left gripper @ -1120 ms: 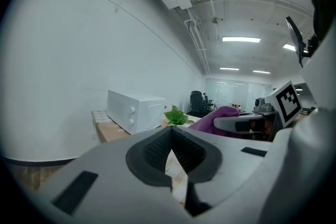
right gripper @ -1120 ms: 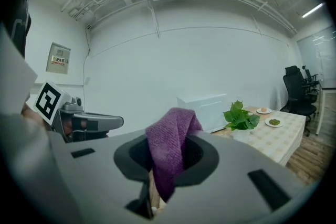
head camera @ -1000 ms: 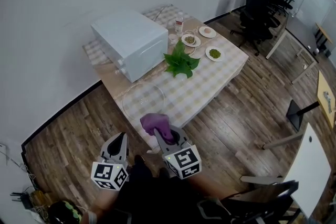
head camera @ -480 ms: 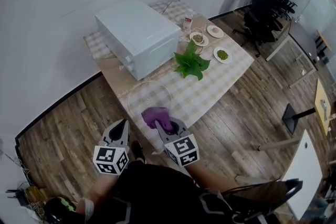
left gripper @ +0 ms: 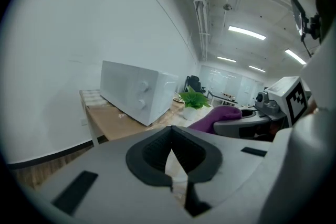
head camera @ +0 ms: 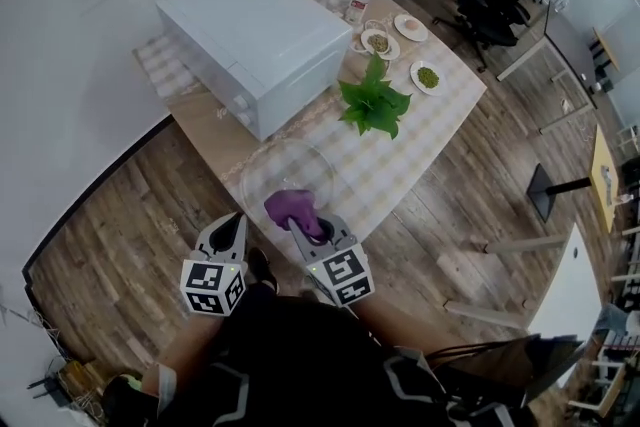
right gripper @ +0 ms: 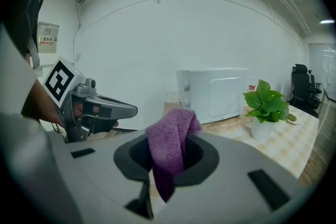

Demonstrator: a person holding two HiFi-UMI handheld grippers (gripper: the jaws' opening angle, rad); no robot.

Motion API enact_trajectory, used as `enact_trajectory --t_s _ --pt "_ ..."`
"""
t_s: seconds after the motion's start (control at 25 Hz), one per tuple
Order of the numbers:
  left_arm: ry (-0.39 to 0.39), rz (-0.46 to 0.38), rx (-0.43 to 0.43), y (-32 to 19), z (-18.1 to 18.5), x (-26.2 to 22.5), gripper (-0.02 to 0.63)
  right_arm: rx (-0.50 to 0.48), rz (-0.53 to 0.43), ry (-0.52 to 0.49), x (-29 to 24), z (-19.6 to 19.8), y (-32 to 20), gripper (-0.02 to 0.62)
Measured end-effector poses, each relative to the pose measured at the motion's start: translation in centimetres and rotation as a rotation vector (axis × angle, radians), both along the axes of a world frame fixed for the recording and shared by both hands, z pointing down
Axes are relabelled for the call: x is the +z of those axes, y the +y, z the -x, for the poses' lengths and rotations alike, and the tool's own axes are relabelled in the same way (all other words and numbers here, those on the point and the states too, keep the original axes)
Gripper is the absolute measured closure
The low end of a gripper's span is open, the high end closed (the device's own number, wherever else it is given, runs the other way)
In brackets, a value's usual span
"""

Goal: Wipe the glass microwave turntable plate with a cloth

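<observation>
right gripper (right gripper: 167,152): clamped on cloth (head camera: 290,209)
left gripper (left gripper: 171,148): jaws together, empty
glass plate (head camera: 284,171): flat at near corner of table (head camera: 405,150), cloth over its near rim, contact unclear
step: likely the approach, wipe not started
next: press cloth down, sweep across the glass

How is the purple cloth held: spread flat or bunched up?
Bunched up: the purple terry cloth hangs crumpled, clamped in the right hand-held gripper.

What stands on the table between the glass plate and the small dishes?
A leafy green plant stands between the glass plate and the small dishes, nearer the dishes. The head view shows this.
</observation>
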State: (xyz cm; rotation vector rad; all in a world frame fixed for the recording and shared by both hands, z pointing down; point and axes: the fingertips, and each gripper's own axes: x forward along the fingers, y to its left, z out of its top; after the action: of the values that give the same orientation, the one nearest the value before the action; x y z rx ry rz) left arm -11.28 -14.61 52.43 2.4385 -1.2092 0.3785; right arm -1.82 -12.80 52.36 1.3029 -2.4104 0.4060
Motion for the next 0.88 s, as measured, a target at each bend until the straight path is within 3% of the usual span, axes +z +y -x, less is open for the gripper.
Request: enact_trajectory --t_s 0.2,0.36,0.64,0.88 --pt "-0.015 0.04 0.044 -2.5 0.4 1.9 0.598 0.005 0.031 0.019 1.6 1.8 -1.5 0.529" --pt "-0.036 0.081 0.06 -3.5 0.7 3.8 0.598 -0.054 0.062 0.055 3.8 3.9 -2.5 0.529" --pt "-0.078 0.114 -0.003 -3.6 0.6 5.5 0.598 -0.238 0.138 0.076 8.0 7.3 -2.3 0.529" --pt "-0.111 0.163 -0.036 -2.6 -0.2 7.2 0.598 -0.267 0.206 0.076 10.7 6.4 -2.0 0.531"
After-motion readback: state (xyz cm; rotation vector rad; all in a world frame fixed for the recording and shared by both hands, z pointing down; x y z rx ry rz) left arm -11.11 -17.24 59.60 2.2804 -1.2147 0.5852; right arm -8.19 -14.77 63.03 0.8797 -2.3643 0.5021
